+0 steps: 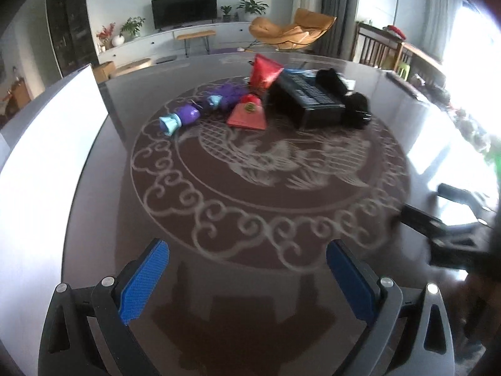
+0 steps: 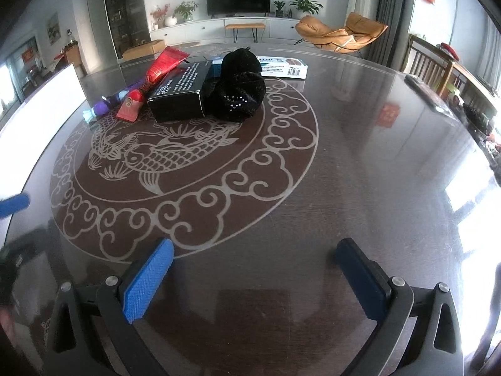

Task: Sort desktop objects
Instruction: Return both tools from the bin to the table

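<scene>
A heap of objects lies at the far side of the round glass table [image 1: 313, 213]: a purple bottle with a teal cap [image 1: 180, 119], a small red packet [image 1: 249, 113], a red pouch [image 1: 264, 73], a black box [image 1: 308, 98] and a black fuzzy hat [image 2: 239, 89]. A white and blue carton [image 2: 281, 66] lies behind the hat. My left gripper [image 1: 247, 277] hovers open over the near table, nothing between its blue pads. My right gripper [image 2: 255, 277] is also open and empty, well short of the heap [image 2: 175, 87].
A white board [image 1: 47, 156] leans at the table's left edge. The right gripper's black body [image 1: 451, 225] shows at the right of the left wrist view. Dark items lie along the table's right rim [image 2: 429, 92]. Chairs and a TV stand are beyond.
</scene>
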